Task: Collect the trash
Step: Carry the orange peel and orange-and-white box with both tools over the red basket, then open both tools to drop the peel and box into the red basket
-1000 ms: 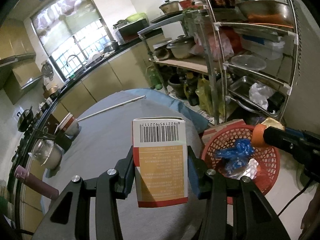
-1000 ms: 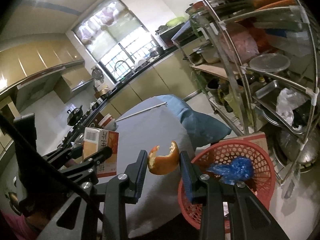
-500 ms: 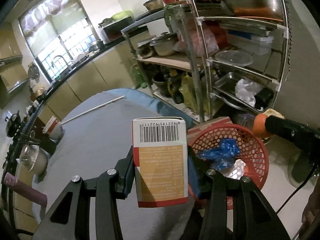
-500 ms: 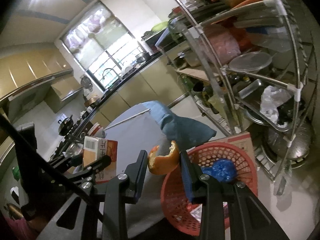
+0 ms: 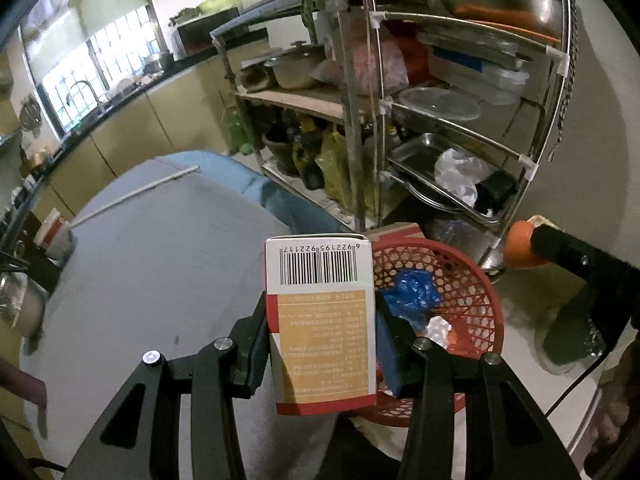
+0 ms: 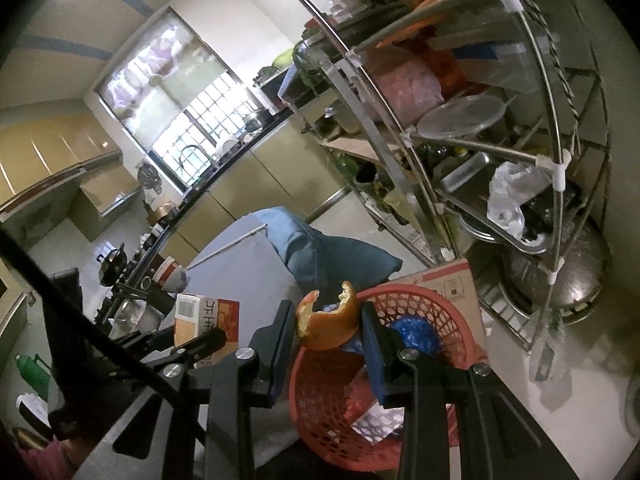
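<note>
My left gripper (image 5: pixel 322 332) is shut on a white, orange and red carton (image 5: pixel 322 320) with a barcode, held over the table edge beside a red mesh basket (image 5: pixel 476 280). The carton also shows in the right wrist view (image 6: pixel 206 324). My right gripper (image 6: pixel 326 330) is shut on a piece of orange peel (image 6: pixel 326 322) and holds it above the basket's rim (image 6: pixel 320 400). The peel also shows in the left wrist view (image 5: pixel 518 246). The basket holds a blue bag (image 5: pixel 412 290) and crumpled white paper (image 5: pixel 438 326).
A grey table (image 5: pixel 160 264) with a white stick (image 5: pixel 132 196) and a blue cloth (image 5: pixel 256 184) lies left. A metal rack (image 5: pixel 440 100) full of pots and trays stands behind the basket. A cardboard box (image 6: pixel 444 280) sits beside it. Cups (image 5: pixel 54 232) stand at the table's left edge.
Both grippers have moved right, toward the basket. The carton is now next to the basket's near rim, and the peel is over the basket. Both grips are unchanged.
</note>
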Available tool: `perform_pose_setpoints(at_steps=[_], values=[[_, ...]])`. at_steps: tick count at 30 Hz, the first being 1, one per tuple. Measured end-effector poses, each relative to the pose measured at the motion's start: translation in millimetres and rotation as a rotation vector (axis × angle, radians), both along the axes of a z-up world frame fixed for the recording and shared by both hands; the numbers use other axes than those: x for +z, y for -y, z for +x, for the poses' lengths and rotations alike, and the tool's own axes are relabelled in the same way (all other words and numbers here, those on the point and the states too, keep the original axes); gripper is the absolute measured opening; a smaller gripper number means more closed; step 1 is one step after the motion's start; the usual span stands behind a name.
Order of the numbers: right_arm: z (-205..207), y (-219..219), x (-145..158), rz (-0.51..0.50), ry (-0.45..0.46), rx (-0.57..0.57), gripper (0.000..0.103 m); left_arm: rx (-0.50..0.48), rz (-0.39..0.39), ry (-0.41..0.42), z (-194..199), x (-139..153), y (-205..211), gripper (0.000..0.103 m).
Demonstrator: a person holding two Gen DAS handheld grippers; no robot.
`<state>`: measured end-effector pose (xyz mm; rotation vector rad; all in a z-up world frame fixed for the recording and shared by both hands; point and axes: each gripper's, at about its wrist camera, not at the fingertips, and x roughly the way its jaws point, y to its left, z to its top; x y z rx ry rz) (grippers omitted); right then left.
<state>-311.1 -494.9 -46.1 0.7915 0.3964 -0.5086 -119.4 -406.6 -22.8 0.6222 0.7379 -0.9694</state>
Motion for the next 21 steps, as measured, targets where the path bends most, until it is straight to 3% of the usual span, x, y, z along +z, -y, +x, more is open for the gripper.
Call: perform_pose_setpoints(at_steps=[21], values=[[-1.6,0.1,-20.2,0.057,-0.049,0.004,0.037,-0.031,0.025,-0.036,-2.9,-19.5,12.2,0.048]])
